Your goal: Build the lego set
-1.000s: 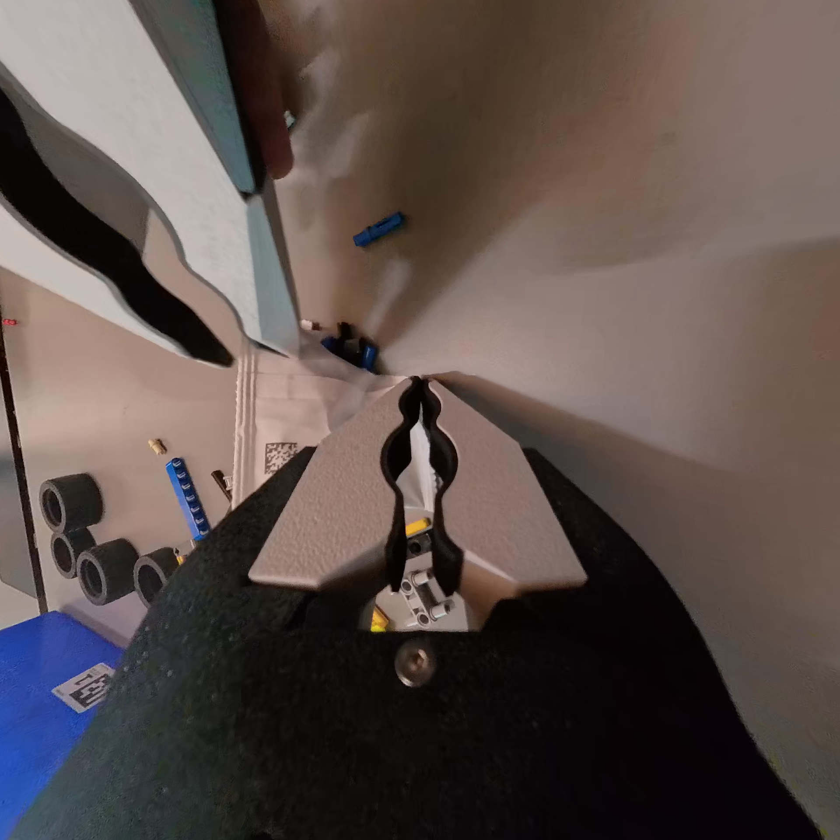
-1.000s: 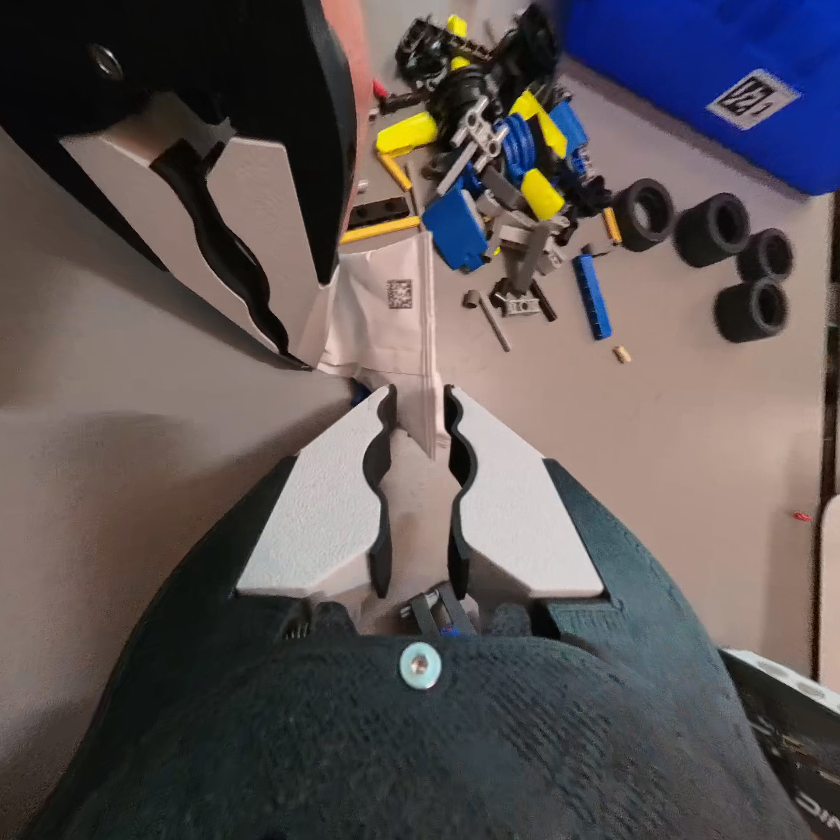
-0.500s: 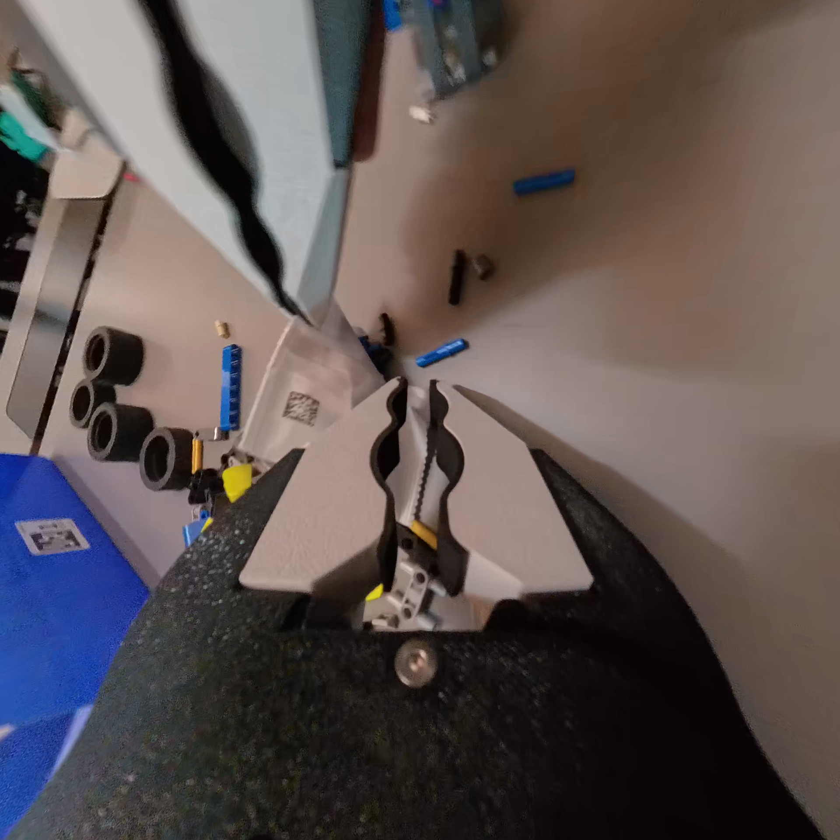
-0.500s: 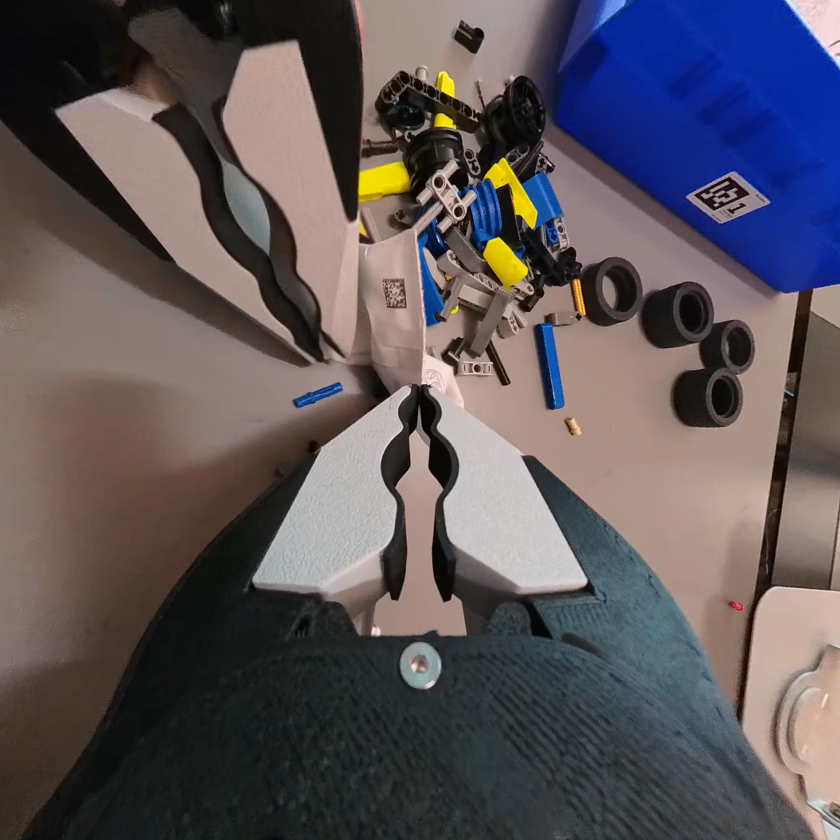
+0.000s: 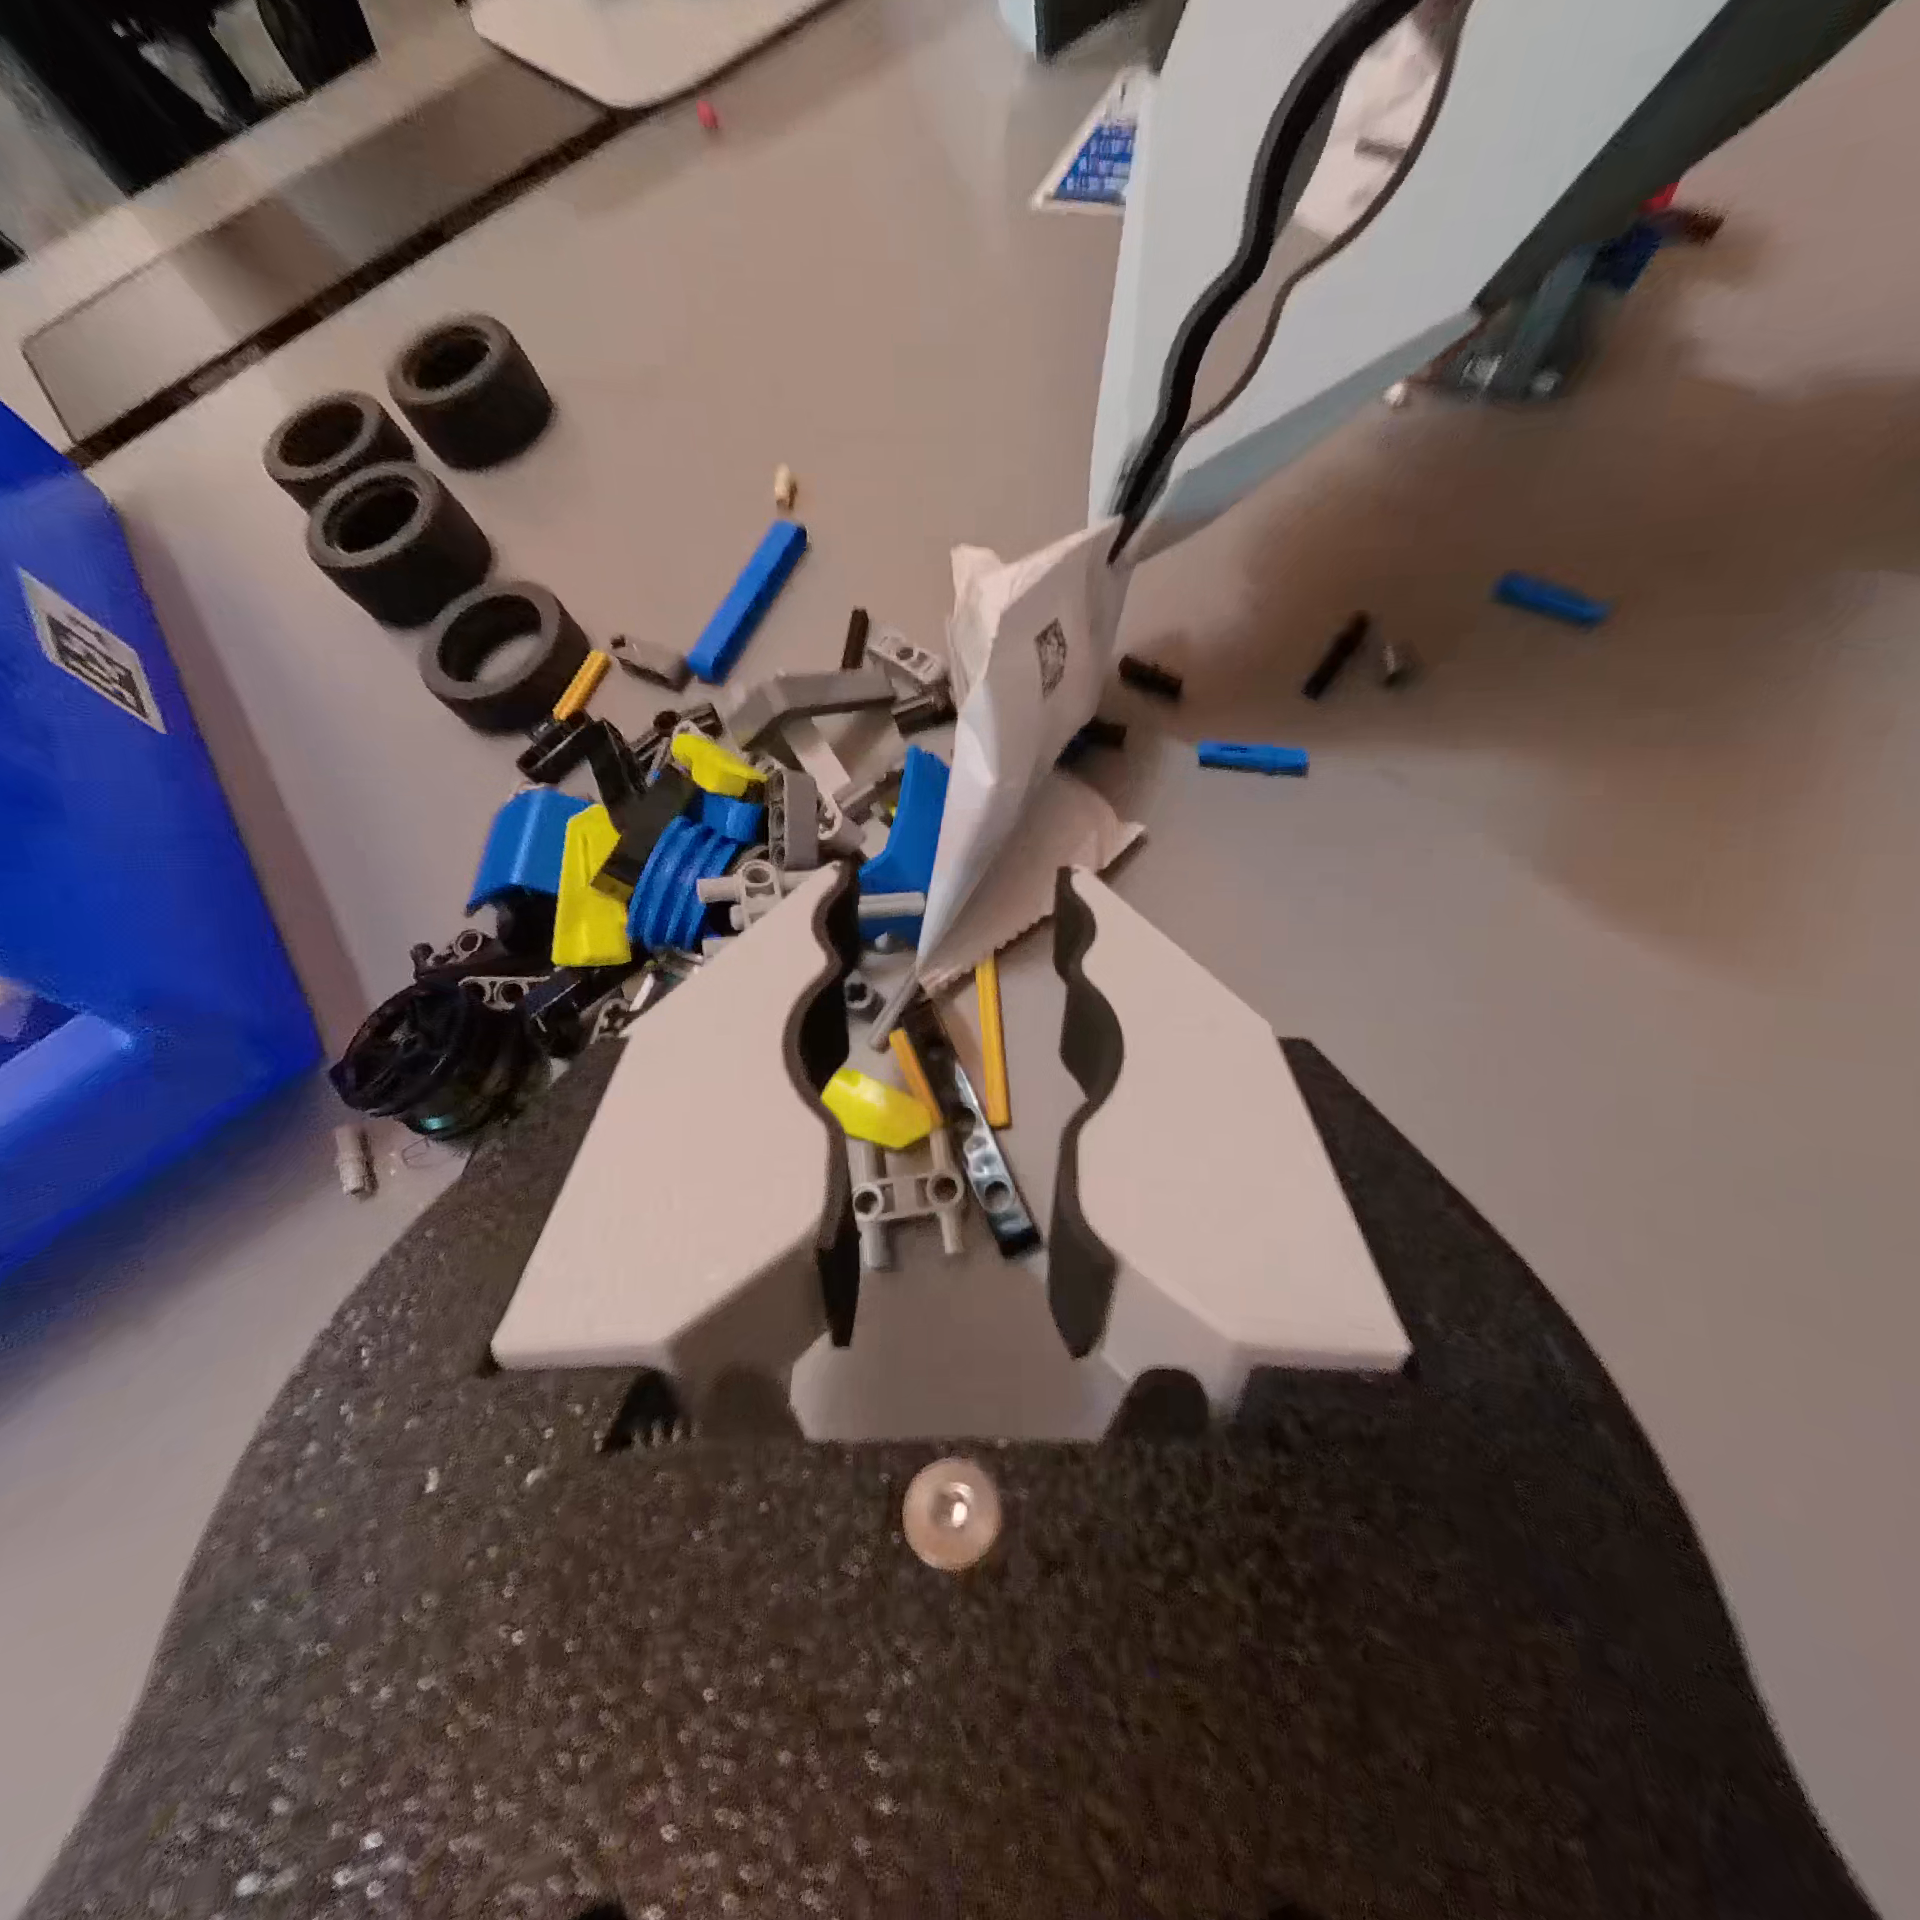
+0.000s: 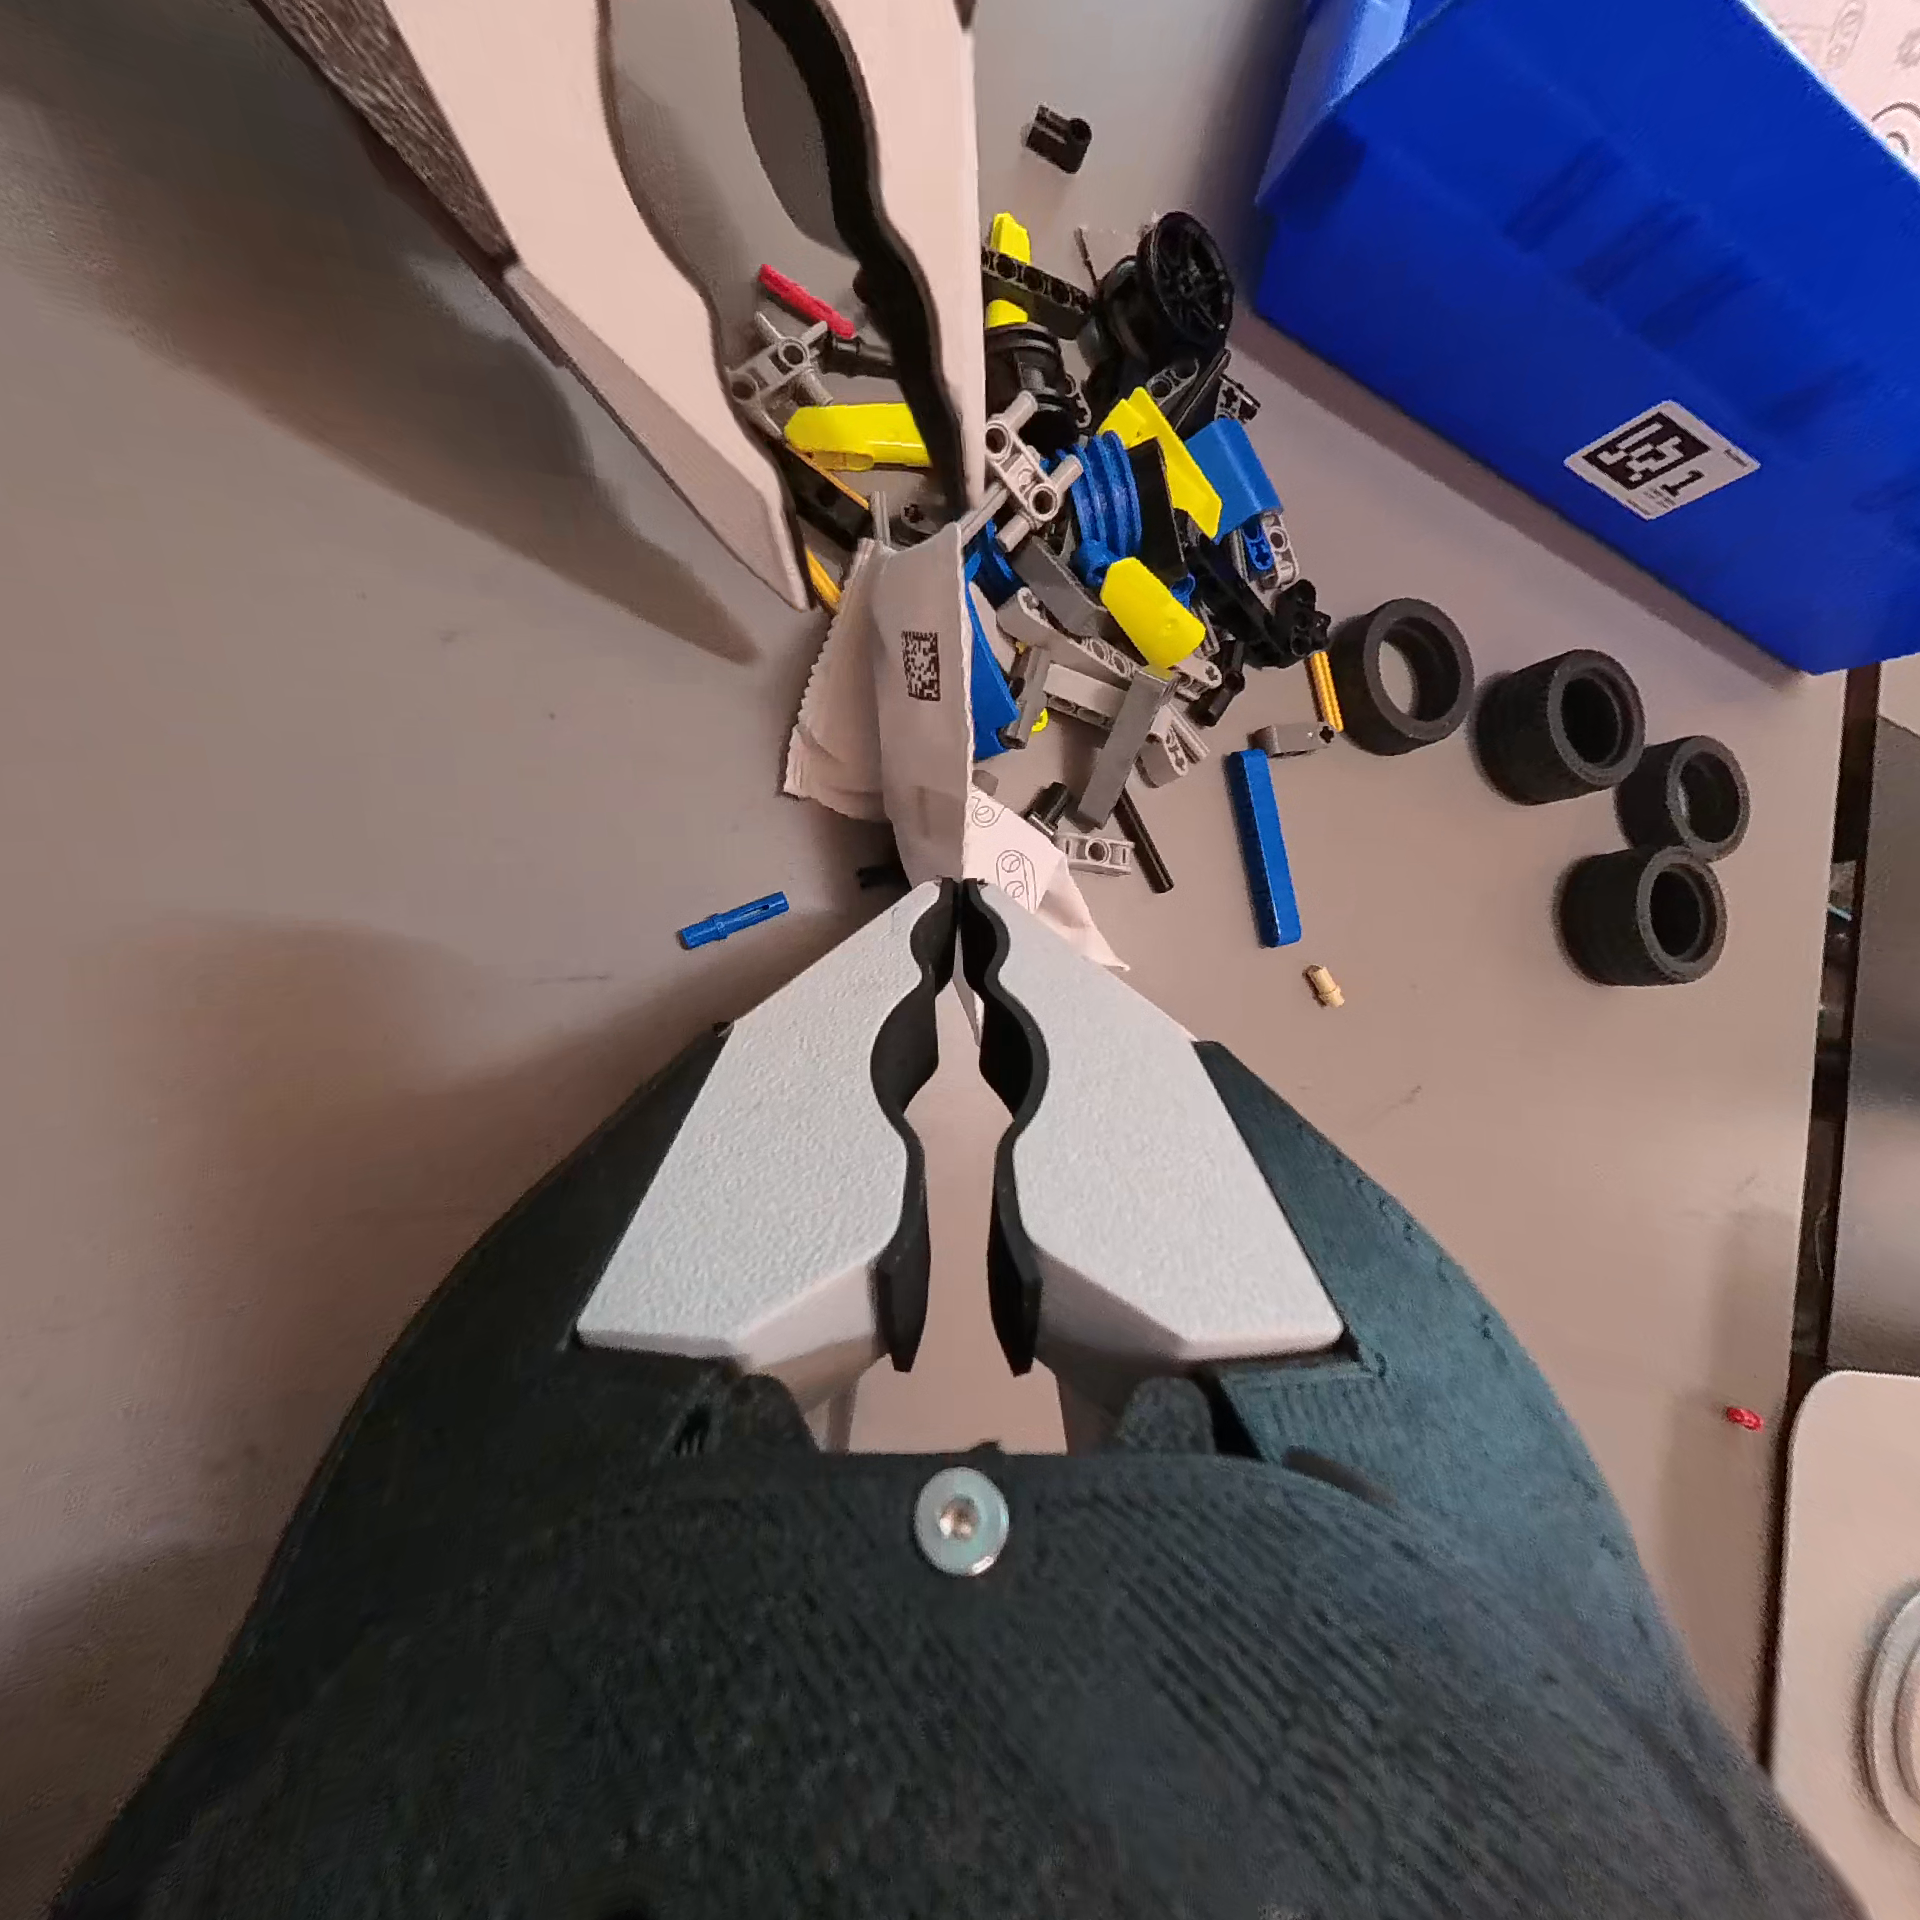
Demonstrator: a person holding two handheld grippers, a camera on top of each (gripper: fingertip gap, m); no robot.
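Note:
My right gripper is shut on one corner of a white paper bag and holds it up over the table; it also shows at the top of the left wrist view. The bag hangs down with its lower end between the wide-apart fingers of my left gripper, which is open and empty. The left gripper also shows in the right wrist view. A pile of blue, yellow, grey and black lego pieces lies on the table under and beside the bag.
Several black tyres and a blue beam lie beside the pile. A blue bin stands past the pile. Loose blue pins lie apart. The table's dark edge strip runs along the right. The gap from one gripper's tips to the other's is roughly 7 centimeters.
My left gripper opened and let go of the bag. My right gripper shut on the bag's corner and holds it up. Both views swung towards the pile.

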